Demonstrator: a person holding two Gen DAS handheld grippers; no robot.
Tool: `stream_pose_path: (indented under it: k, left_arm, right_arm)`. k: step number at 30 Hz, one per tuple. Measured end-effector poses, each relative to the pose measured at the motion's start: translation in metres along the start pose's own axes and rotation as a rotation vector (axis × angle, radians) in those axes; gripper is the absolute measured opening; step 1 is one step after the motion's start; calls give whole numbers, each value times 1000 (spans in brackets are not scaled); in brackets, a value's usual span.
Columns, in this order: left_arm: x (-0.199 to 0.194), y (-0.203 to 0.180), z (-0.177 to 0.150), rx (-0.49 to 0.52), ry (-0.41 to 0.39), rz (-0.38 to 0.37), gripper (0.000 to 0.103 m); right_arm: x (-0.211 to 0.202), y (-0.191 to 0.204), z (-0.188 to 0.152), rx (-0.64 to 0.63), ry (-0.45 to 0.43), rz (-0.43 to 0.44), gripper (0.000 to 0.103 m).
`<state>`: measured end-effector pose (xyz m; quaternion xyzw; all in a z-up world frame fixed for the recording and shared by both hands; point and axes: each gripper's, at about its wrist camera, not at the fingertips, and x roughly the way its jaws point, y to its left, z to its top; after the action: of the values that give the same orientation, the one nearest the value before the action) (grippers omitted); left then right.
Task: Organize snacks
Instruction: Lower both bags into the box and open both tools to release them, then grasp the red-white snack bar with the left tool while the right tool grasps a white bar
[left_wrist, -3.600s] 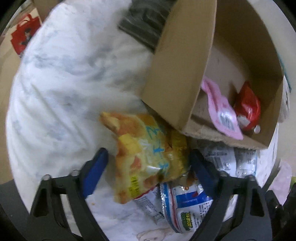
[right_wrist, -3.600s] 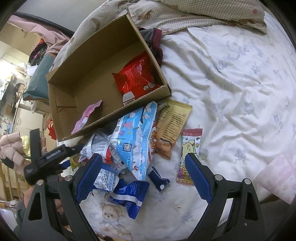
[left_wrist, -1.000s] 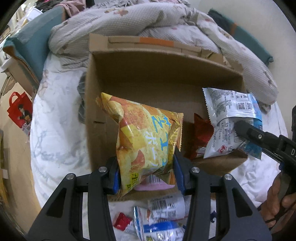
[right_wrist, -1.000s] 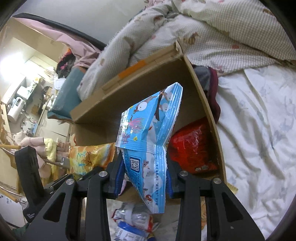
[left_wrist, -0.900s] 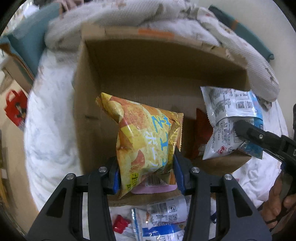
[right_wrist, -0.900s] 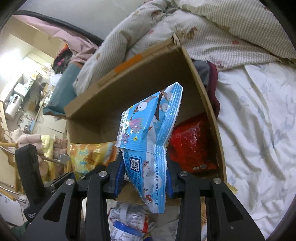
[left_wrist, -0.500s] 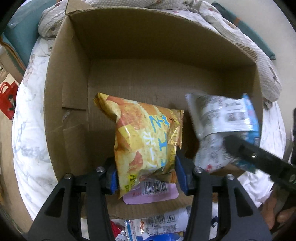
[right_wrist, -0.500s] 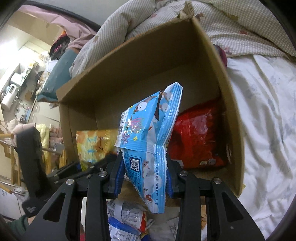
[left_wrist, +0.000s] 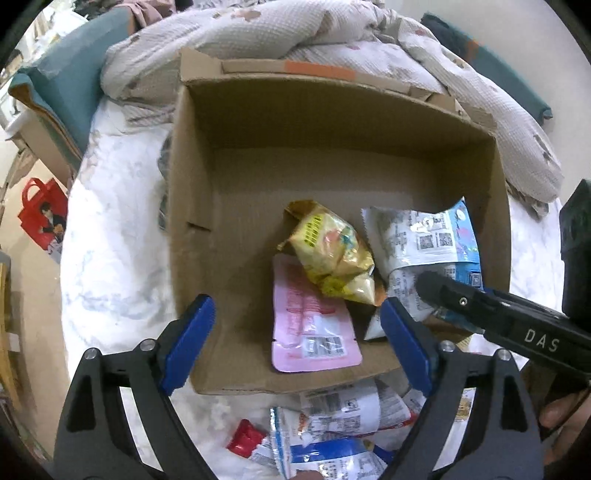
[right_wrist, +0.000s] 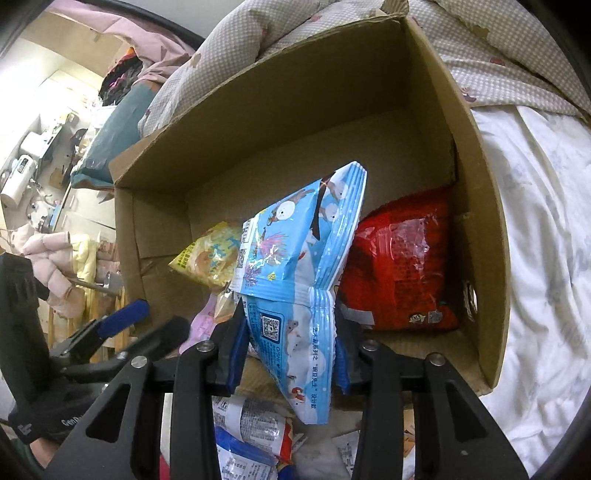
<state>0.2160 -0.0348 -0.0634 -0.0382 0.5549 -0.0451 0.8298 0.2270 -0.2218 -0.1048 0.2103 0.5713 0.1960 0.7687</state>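
Now the left hand-held gripper (left_wrist: 295, 343) stands spread wide and empty over the near edge of the box (left_wrist: 192, 206); half a second ago its pads were pinching the yellow bag (left_wrist: 332, 258). That bag has dropped and lies crumpled on the box floor at the centre of the left wrist frame, resting partly on the pink pouch (left_wrist: 314, 325), which lies flat toward the near wall. The left view has also pulled back, so the box's far wall and the quilt (left_wrist: 332, 40) behind it show across the top of the frame again.

The right hand-held gripper (right_wrist: 291, 347) is unchanged: its blue pads are pressed against the blue bag (right_wrist: 299, 258), pinching it at the fold, with the bag's upper half standing up in the middle of the right wrist frame and its lower end hanging below the pads. The bag is held above the box's near right part, just in front of the red bag (right_wrist: 402, 269), which leans against the right wall. In the left view the same blue bag shows its printed white back at centre right.

Loose packets (left_wrist: 332, 424) lie on the bed sheet (left_wrist: 110, 240) along the lower edge of both frames, outside the box.
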Motion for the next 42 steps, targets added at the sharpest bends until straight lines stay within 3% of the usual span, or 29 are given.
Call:
stream_pose_path:
  k: [3,5,9,10,20,31,42]
  left_arm:
    - [-4,7,2,-12,4,-4,89]
    - [-11,9,1,-38,-12,-28,89]
    - [-20,7,1,-38,-35,-24,89]
    - [-20,7,1,-37,-35,-27,89]
    - [-35,10,-15,-8,-68,-18,89]
    - [-50,34,-43,-64,-47,-23,89]
    - [-73,31,-78,13,-76,17,89]
  right_arm:
    - [-7,0,-1,2,-28,-22,56]
    - [-15,3,-1,-22,-58,-24,56]
    - [-30,10,-4,-53,-106,-50,78]
    - [-35,11,-6,-53,-119,-56,80]
    - [-63,23,-21,-96,-162,-76,80]
    - [-86,17,-59,-51,-152,-65,80]
    - [-94,22,-98,-67,-132,-87,80]
